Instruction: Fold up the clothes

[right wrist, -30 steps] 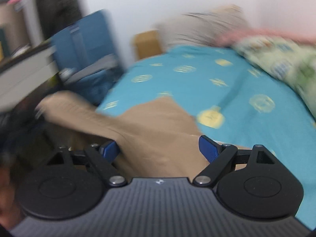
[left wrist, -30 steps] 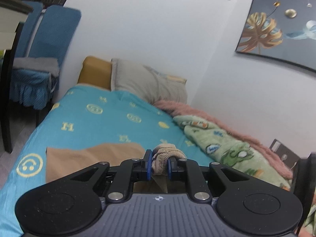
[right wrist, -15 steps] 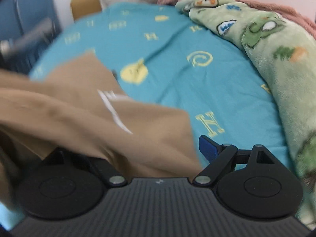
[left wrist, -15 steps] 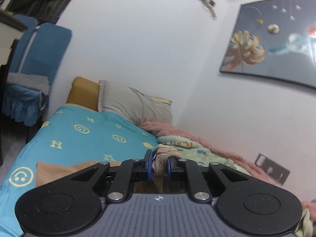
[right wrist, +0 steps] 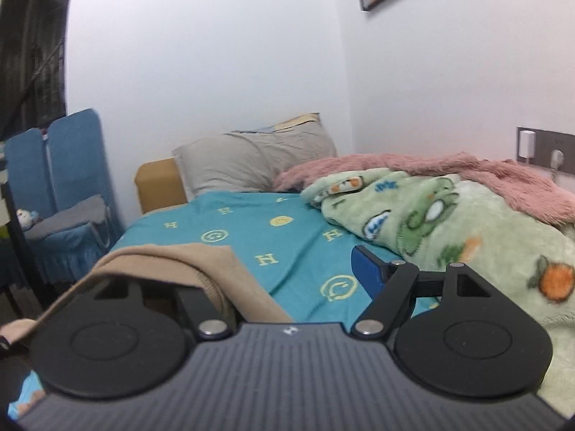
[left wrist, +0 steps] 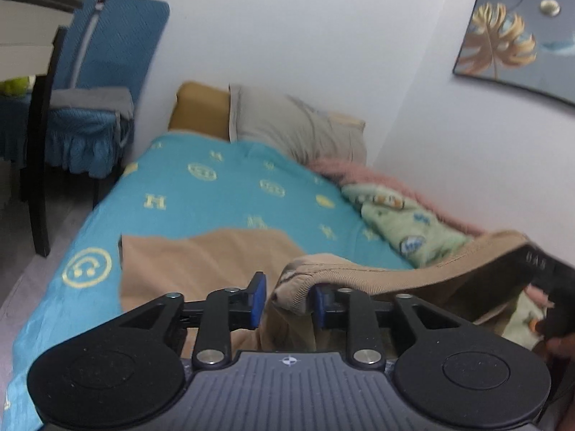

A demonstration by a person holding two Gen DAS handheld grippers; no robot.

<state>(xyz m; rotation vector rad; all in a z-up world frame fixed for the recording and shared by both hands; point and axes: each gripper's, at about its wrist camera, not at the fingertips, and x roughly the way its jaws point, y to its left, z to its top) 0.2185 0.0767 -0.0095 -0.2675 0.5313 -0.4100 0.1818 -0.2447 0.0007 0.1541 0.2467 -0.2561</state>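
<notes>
The left gripper (left wrist: pixel 285 300) has just been opening, its jaws now slack around the tan garment's ribbed cuff (left wrist: pixel 294 289) lying at twelve o'clock between them, while the right gripper (right wrist: pixel 294 276), jaws apart and just narrowing, wears the tan garment (right wrist: pixel 201 265) draped over its nine-o'clock finger, so this looks like a hand-over mid-fold, and next that right gripper likely must pinch the cloth.

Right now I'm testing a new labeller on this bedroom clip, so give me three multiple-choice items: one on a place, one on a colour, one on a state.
1. Where does the green cartoon blanket lie?
A. inside a box
B. on the sheet, beside a pink blanket
C. hung on a hook

2. What colour is the sheet?
A. white
B. teal with yellow prints
C. red

3. How do the left tongs stand?
A. open
B. shut on a cup
C. out of view

Answers:
1 B: it is heaped on the sheet along the pink blanket.
2 B: yellow faces and letters dot the teal cloth.
3 A: the blue pads stand apart, having just been opening, with the tan cuff loose between them.
</notes>
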